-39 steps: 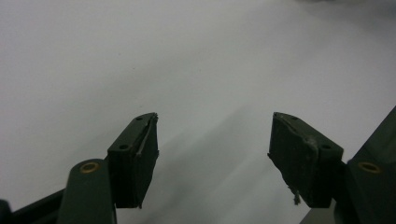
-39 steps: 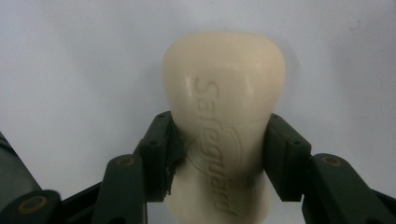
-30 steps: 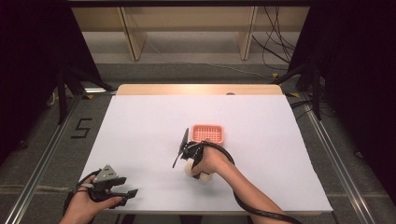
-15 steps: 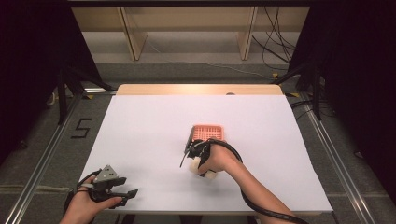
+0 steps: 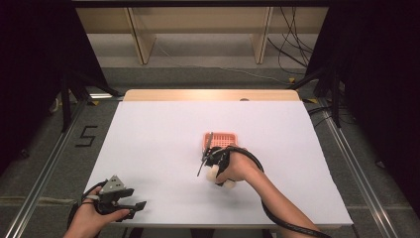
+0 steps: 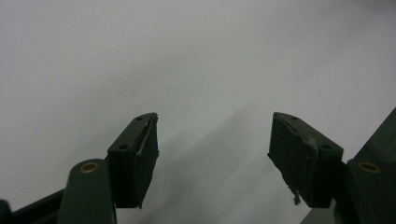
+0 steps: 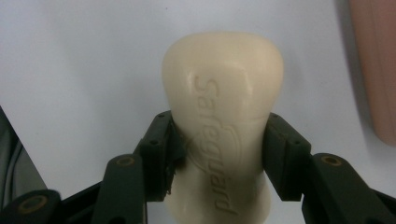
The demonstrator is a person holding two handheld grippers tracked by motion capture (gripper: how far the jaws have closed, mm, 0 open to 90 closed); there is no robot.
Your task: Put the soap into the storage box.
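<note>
Holding a cream-coloured, waisted bar of soap [image 7: 223, 121] in my right gripper [image 7: 219, 154], I have the pick-up settled: both black jaws press against the bar's narrow middle, one on each side, and it sits firm between them. From the high view, my right gripper [image 5: 214, 161] hangs over the white table [image 5: 148, 139], just on my side of the small salmon-pink slotted plastic tray [image 5: 220, 139], which looks like a soap dish. The same pink tray [image 7: 373, 70] shows along the edge of the right gripper view, close beside the bar but not under it.

So I judge the grasp finished and the placing not yet done. What is left, as I read it, is to carry the soap across onto the tray, set it down flat and let go.

The bar is smooth and matte, rounded at its far end and pinched at the waist, with raised lettering running along its top face that reads "Safeguard". It looks unused, with clean edges and no visible wet sheen. I expect it to be hard but somewhat slick, so a squeeze at the waist seems the safest hold.

My left gripper [image 5: 130, 204] rests near my corner of the table, its jaws spread wide with nothing between them, well apart from the soap.
</note>
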